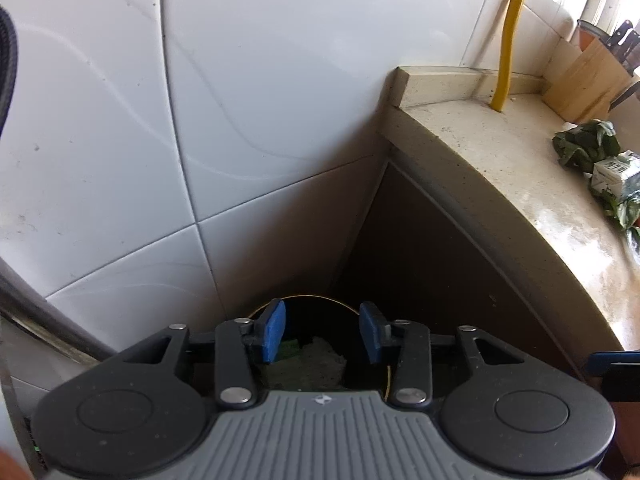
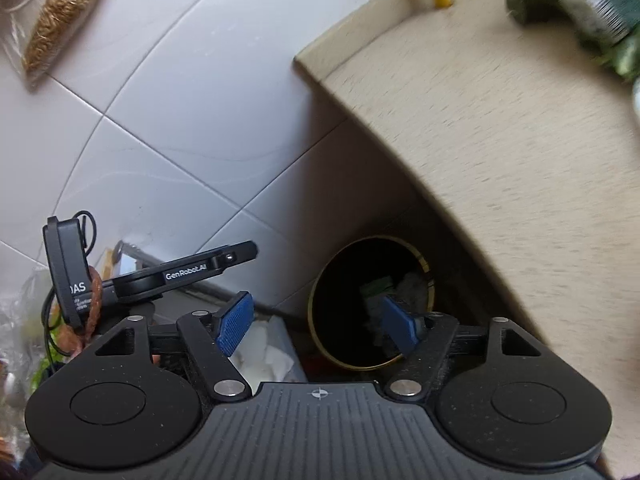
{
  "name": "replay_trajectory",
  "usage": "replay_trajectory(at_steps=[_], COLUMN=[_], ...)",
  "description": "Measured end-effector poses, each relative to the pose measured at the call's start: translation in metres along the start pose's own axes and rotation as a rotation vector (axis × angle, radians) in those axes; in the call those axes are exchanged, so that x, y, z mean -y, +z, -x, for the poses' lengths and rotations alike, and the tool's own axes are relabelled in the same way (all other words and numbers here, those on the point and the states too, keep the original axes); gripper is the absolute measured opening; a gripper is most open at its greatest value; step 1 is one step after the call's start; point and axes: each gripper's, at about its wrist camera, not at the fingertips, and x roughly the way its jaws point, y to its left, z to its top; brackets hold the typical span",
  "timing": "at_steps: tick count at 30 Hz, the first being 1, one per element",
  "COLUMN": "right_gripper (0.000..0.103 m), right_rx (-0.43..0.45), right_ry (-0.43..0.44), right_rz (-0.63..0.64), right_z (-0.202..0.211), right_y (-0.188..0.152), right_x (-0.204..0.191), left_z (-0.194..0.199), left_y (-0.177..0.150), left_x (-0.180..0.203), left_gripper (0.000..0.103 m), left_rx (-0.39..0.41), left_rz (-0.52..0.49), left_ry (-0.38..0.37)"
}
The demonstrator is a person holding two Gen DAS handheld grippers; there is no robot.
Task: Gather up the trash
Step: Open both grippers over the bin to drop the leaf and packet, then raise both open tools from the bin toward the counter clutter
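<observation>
Jaws: both pairs spread, nothing held. Left gripper [image 1: 322,330] hangs above the round bin [image 1: 320,300] on the floor beside the bench [image 1: 500,152]; right gripper [image 2: 318,324] hangs nearby, bin [image 2: 320,280] ahead. Remaining trash: carton [image 1: 614,172] among leaves [image 1: 584,146], on the bench, well apart from both grippers. Handling, judged: carton light, crushable, best gripped across its flat sides; leaves limp, pinch bunched.

Both grippers are black, the left gripper [image 1: 322,330] and right gripper [image 2: 318,322], with blue ribbed pads [image 2: 236,322], silver screws, grey ridged housings.
</observation>
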Motion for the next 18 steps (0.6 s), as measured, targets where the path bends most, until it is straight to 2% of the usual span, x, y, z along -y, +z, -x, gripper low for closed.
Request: replay_trajectory(at_steps=[7, 11, 15, 16, 18], right_gripper=[0.081, 0.083, 0.090, 0.092, 0.103], right_rx=[0.094, 0.190, 0.383, 0.437, 0.568], right_ry=[-0.058, -0.086, -0.184, -0.230, -0.354], right_rz=[0.088, 0.161, 0.233, 0.265, 0.337], right_z=[0.034, 0.062, 0.108, 0.120, 0.142], right_y=[-0.012, -0.011, -0.014, -0.018, -0.031], right_x=[-0.007, -0.012, -0.015, -0.017, -0.022], left_z=[0.003, 0.029, 0.053, 0.058, 0.071], left_y=[-0.002, -0.004, -0.009, -0.011, -0.015], left_x=[0.014, 0.025, 0.042, 0.049, 0.066], left_gripper=[0.040, 0.043, 0.067, 0.073, 0.083], left_rx=[0.041, 0.186, 0.296, 0.324, 0.386], left_rz=[-0.082, -0.100, -0.028, -0.018, -0.025], left_ry=[0.059, 0.040, -0.017, -0.035, -0.070])
